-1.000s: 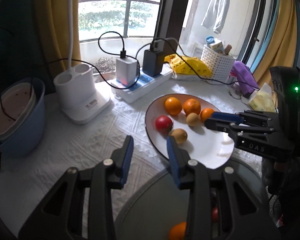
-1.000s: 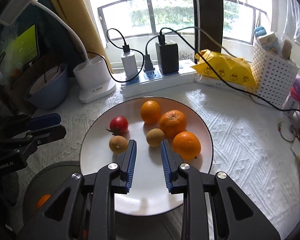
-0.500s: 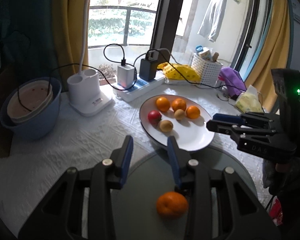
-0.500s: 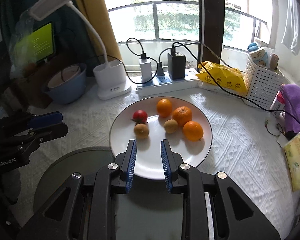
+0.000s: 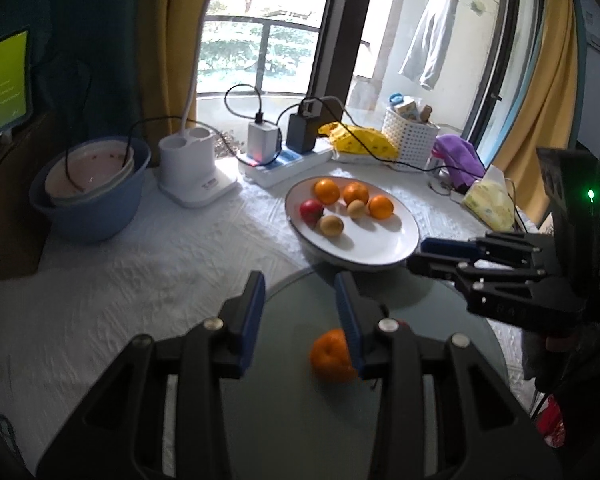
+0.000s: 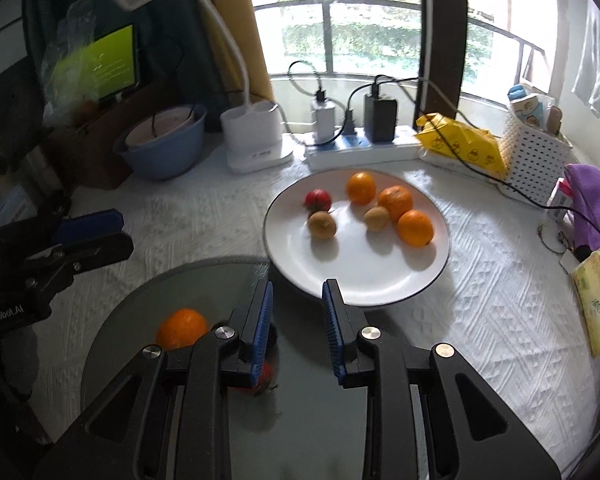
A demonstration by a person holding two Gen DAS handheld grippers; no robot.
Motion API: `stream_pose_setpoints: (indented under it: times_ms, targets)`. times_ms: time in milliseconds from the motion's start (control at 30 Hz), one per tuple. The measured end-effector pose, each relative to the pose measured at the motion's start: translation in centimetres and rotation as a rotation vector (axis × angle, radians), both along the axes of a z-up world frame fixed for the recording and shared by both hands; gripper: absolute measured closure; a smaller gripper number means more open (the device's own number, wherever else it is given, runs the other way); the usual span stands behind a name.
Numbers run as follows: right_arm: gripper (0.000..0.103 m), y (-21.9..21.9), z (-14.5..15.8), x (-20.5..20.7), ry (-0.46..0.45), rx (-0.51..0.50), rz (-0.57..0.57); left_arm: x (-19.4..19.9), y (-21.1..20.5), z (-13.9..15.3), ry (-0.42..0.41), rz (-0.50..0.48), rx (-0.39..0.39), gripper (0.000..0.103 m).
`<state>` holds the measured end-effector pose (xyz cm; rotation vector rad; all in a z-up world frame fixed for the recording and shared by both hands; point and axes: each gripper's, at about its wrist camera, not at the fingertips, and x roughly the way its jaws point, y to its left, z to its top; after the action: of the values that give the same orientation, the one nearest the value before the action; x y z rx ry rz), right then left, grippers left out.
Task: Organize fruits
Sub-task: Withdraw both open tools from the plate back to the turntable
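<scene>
Both grippers have pulled back, shrinking the white plate (image 6: 436, 276) toward frame centre. Grey round tray (image 6: 132, 304) fills the bottom, loose orange (image 6: 181, 328) lower left. Left gripper (image 5: 300, 312) and right gripper (image 6: 296, 312) gape empty. Centre over that orange before closing.

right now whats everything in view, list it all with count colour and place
white plate: 1, table centre
oranges on plate: 3, orange
brown fruits: 2, on plate
red fruit: 1, on plate
grey round tray: 1, near edge
orange on tray: 1
small red fruit: 1, on tray, mostly hidden
blue basin: 1, far left
lamp base: 1, white
power strip: 1, white, two chargers
white basket: 1, right
left gripper: open
right gripper: open
</scene>
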<state>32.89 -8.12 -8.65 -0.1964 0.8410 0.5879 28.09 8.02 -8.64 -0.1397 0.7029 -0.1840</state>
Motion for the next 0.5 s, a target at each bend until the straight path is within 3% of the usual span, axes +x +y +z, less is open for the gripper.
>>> stream_pose_setpoints:
  times_ms: [100,500]
  targets:
    - [0.061,0.3,-0.7,-0.7,0.017,-0.006,0.016,-0.5,0.0,-0.6,0.013,0.008,-0.006,0.065]
    - [0.06,0.5,-3.3,-1.8,0.079,-0.025,0.042,-2.3,-0.1,-2.7,0.042,0.027,-0.011,0.062]
